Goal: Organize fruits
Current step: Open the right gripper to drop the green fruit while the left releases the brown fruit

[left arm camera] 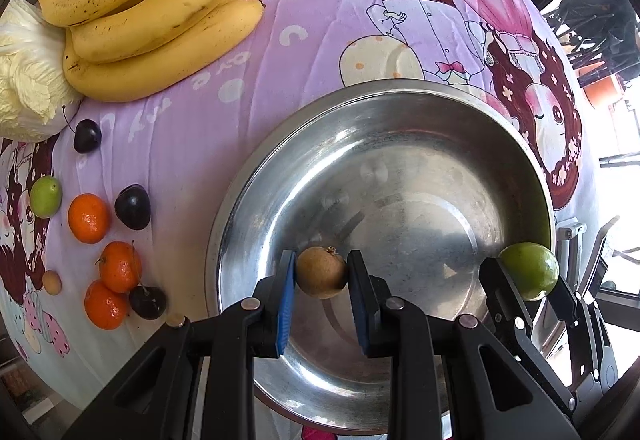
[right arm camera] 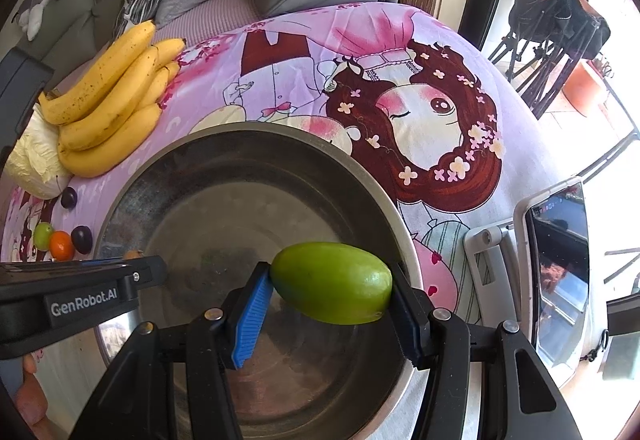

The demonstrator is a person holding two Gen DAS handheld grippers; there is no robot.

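On the table: a pink and purple cartoon cloth (left arm camera: 320,20) covers it all.
Bowl: a big shiny metal bowl (left arm camera: 280,168) sits in the middle of the cloth, and nothing lies on its bottom.
Bananas: a yellow bunch of bananas (left arm camera: 160,8) lies beyond the bowl, well apart from it.
Cabbage: a pale cabbage (left arm camera: 24,80) touches the stem end of the bananas.
Small fruits: three oranges (left arm camera: 88,218), three dark plums (left arm camera: 133,206), one little green fruit (left arm camera: 46,196) and one tiny tan fruit (left arm camera: 52,282) lie on the cloth beside the bowl's rim.
In the way: nothing sits between the grippers and the bowl.
Tablet: a tablet on a stand (right arm camera: 560,260) is at the bowl's other side.
Right gripper: the right gripper (right arm camera: 332,292) is partly open and squeezes a green mango (right arm camera: 332,282) over the bowl's edge.
Left gripper: the left gripper (left arm camera: 321,274) is almost closed and pinches a small brown fruit (left arm camera: 321,272) over the bowl's near side.
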